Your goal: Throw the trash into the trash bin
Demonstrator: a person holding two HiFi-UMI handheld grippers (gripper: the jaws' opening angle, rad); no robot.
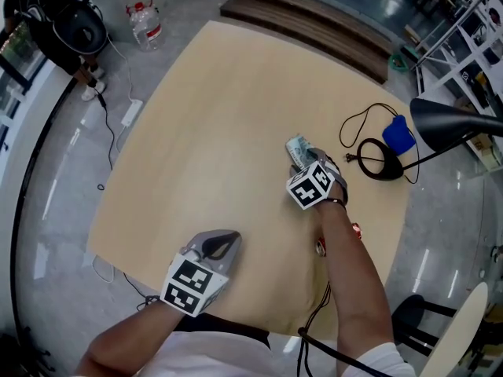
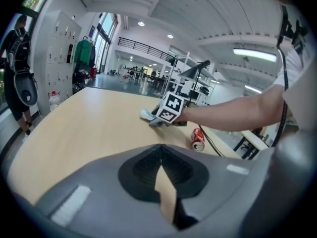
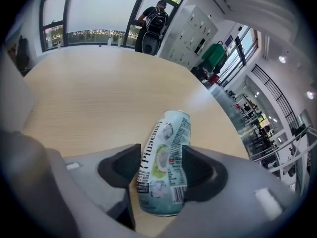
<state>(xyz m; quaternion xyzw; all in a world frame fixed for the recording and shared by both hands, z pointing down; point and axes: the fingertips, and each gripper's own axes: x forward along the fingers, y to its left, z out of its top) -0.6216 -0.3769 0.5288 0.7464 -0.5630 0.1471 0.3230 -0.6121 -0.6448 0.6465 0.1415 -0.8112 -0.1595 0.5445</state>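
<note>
A pale green drink can (image 3: 166,160) lies on its side on the light wooden table (image 1: 220,116), right of centre. My right gripper (image 3: 161,157) points steeply down over it, open, with the can between its two dark pads. In the head view the can (image 1: 299,149) pokes out just beyond that gripper (image 1: 302,161). My left gripper (image 1: 224,242) hovers over the table's near edge, shut and empty, its tips (image 2: 158,163) meeting. A small red can (image 2: 197,139) sits near the right arm. No trash bin is in view.
A black desk lamp (image 1: 448,124) with its round base (image 1: 380,158), a cable and a blue object (image 1: 398,134) stand at the table's right edge. A water bottle (image 1: 146,24) and a person (image 1: 55,22) are on the floor beyond the far left.
</note>
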